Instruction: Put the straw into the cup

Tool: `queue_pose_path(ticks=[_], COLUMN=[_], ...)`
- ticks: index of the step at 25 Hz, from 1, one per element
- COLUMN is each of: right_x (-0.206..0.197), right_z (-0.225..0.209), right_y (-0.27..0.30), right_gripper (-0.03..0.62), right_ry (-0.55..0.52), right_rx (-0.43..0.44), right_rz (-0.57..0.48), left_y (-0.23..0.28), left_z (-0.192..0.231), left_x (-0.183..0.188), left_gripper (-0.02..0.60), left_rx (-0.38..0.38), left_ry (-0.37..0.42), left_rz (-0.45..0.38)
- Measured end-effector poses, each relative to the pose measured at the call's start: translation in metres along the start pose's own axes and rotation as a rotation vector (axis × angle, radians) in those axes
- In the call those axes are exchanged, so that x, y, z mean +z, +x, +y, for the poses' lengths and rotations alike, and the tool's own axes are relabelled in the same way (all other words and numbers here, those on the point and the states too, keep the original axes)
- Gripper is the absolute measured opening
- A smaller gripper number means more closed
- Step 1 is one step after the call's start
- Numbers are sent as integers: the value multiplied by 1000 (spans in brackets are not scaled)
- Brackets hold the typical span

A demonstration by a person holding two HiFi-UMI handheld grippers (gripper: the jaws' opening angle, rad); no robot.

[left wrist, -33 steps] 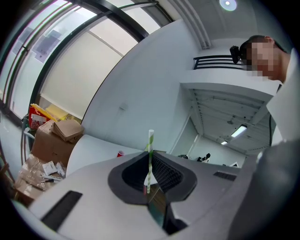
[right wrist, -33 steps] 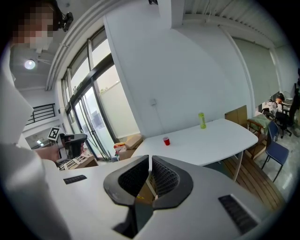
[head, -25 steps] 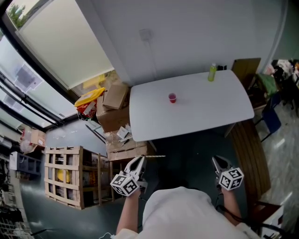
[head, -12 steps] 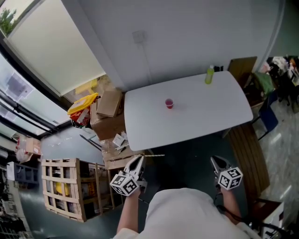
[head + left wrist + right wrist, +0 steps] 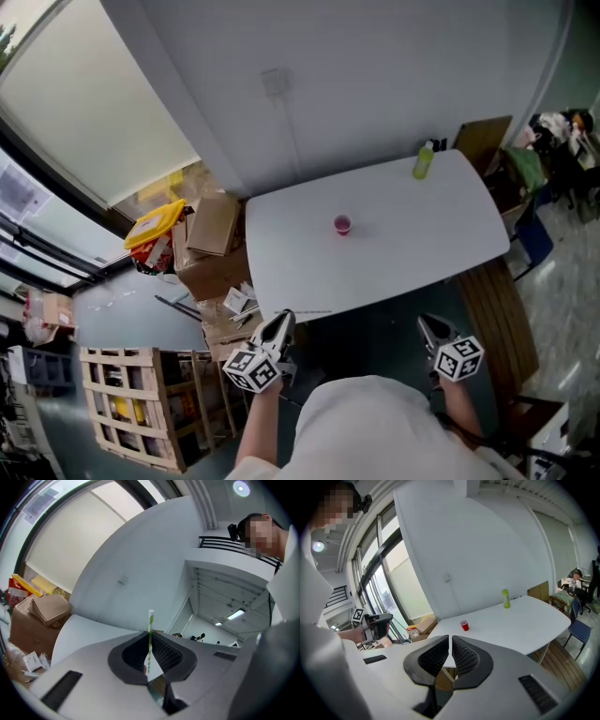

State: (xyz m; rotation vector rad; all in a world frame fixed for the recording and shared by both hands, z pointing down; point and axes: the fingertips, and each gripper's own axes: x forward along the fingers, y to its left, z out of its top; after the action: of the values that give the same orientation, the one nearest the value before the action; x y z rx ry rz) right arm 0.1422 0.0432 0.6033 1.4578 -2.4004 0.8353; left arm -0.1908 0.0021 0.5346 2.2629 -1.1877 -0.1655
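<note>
A small red cup (image 5: 342, 224) stands alone near the middle of the white table (image 5: 412, 234); the right gripper view shows the cup (image 5: 464, 625) too. My left gripper (image 5: 279, 323) hangs in the air just off the table's near edge, shut on a thin green-and-white straw (image 5: 305, 312). In the left gripper view the straw (image 5: 150, 634) sticks up from between the jaws of the left gripper (image 5: 149, 660). My right gripper (image 5: 429, 328) is held level with it to the right. Its jaws (image 5: 450, 651) are shut with nothing between them.
A green bottle (image 5: 424, 161) stands at the table's far right corner. Cardboard boxes (image 5: 214, 225) and a yellow bag (image 5: 155, 223) lie left of the table, a wooden crate (image 5: 141, 403) further left. A wooden board (image 5: 497, 319) and a blue chair (image 5: 539, 239) are at the right.
The table's near edge has come closer to both grippers, and the crate has slid down and left in view. The straw stays held in the left gripper.
</note>
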Motion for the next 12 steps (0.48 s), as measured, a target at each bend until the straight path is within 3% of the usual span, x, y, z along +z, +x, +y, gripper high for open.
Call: queue_pose_path(ticks=[12], right_x=[22], right_z=[13], right_y=[54], right_gripper=[43], right_ry=[0], right_rx=[-55], right_rz=[-15], left_y=[31], left_z=[50], left_x=[23], left_gripper=[23], left_rx=[-75], left_ry=[11], left_rz=[65])
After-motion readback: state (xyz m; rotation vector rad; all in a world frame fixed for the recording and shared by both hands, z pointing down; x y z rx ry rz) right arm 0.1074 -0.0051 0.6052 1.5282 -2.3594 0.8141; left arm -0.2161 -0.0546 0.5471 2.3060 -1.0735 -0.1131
